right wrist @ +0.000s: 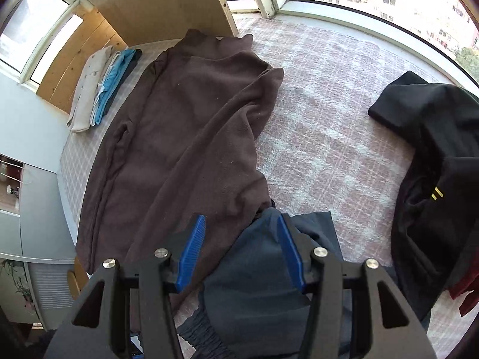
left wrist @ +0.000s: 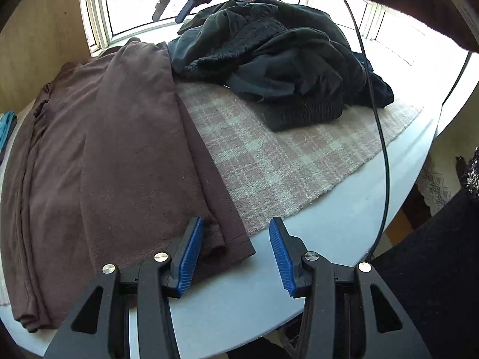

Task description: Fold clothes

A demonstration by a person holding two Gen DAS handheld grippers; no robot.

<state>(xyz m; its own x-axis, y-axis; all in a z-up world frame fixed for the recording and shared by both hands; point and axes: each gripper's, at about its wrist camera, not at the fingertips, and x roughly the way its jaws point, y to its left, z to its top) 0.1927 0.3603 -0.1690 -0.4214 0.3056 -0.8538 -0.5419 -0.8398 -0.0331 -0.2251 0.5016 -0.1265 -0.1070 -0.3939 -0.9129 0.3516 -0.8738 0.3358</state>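
Brown sweater (left wrist: pixel 113 149) fills the left of my left view, flat on the bench (left wrist: pixel 239 299); my left tool (left wrist: pixel 236 257) gapes empty over its hem corner. Dark clothes (left wrist: pixel 269 59) heap upper right (plaid mat (left wrist: pixel 284 164) beneath). Right tool (right wrist: pixel 242 251) open around grey-blue fabric (right wrist: pixel 257 284).

You have a brown fleece top (right wrist: pixel 179 137) beside dark navy clothes (left wrist: pixel 269 51) on a pink-and-white plaid cloth (right wrist: pixel 329 125); gripper pads (left wrist: pixel 188 257) are blue.

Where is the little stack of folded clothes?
In the right wrist view, the stack of folded clothes sits at the upper left, at the table's far edge, just left of the spread-out brown garment and below the wooden panel.
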